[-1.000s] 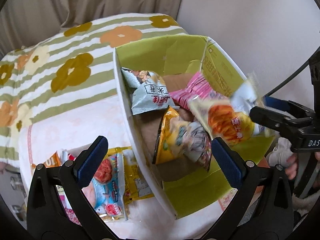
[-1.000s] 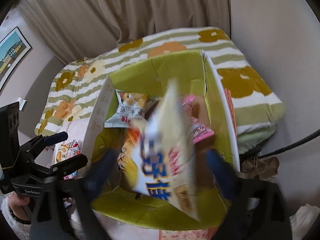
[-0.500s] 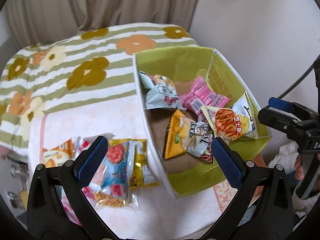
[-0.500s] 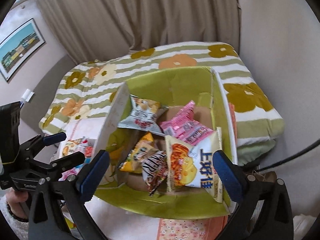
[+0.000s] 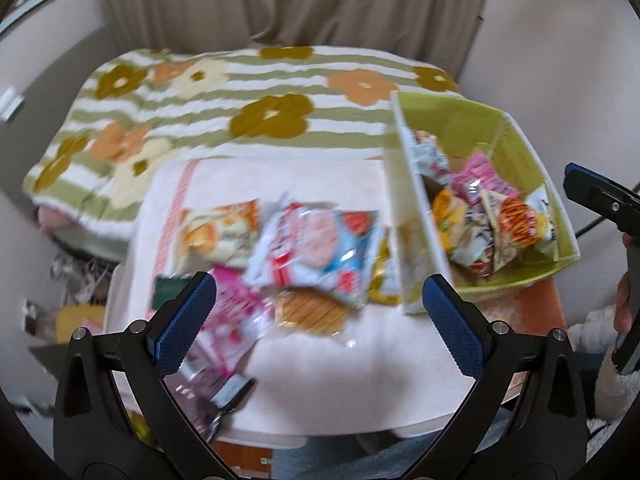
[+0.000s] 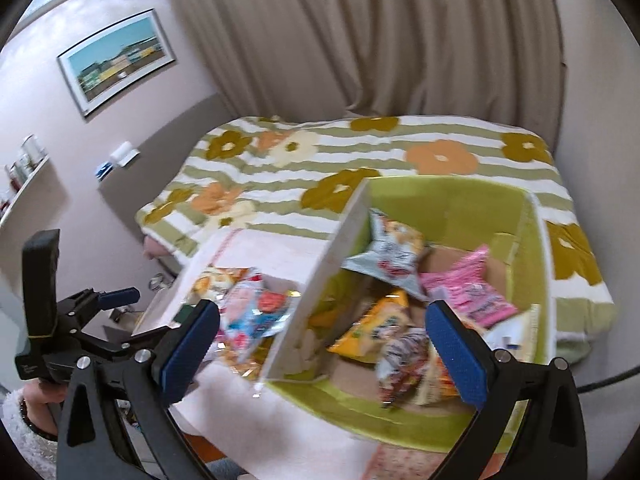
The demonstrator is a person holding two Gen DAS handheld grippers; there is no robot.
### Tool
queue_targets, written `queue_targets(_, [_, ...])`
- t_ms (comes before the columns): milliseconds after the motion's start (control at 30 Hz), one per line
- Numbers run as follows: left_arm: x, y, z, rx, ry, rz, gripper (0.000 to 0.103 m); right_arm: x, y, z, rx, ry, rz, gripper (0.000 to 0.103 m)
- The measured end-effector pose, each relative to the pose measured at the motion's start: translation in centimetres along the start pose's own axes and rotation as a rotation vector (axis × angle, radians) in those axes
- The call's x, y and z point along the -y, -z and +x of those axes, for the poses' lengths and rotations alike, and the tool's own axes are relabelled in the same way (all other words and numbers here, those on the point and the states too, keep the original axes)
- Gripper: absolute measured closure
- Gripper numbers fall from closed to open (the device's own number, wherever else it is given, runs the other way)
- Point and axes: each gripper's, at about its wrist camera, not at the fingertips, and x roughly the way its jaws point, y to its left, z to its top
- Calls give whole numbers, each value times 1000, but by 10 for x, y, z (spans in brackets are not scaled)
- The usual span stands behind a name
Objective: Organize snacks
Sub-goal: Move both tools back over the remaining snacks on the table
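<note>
A green cardboard box (image 5: 524,152) (image 6: 452,200) stands on the right of a small table and holds several snack bags, among them a pink pack (image 6: 476,292), a silver bag (image 6: 392,252) and an orange-and-white chips bag (image 5: 516,220). Left of the box, loose snack bags lie on the pale cloth: a blue-and-red bag (image 5: 320,256) (image 6: 256,312), an orange bag (image 5: 220,232) and a pink pack (image 5: 232,312). My left gripper (image 5: 320,316) hangs open and empty above these loose bags. My right gripper (image 6: 324,348) is open and empty over the box's near left wall.
Beyond the table lies a bed with a green-striped flowered blanket (image 5: 224,96). Curtains (image 6: 360,40) and a framed picture (image 6: 116,60) are on the walls behind. A hand in a fluffy white sleeve (image 6: 24,420) holds the left gripper's handle. Clutter sits on the floor at the left (image 5: 76,280).
The right gripper let go of the orange-and-white chips bag, which now lies in the box. Both grippers swung left, the left one from the box to over the loose bags.
</note>
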Motion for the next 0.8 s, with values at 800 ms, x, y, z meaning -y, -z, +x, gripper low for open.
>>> queue_targets(800, [-199, 73, 10, -148, 94, -132, 1, -169, 37, 104, -140, 58, 10, 0])
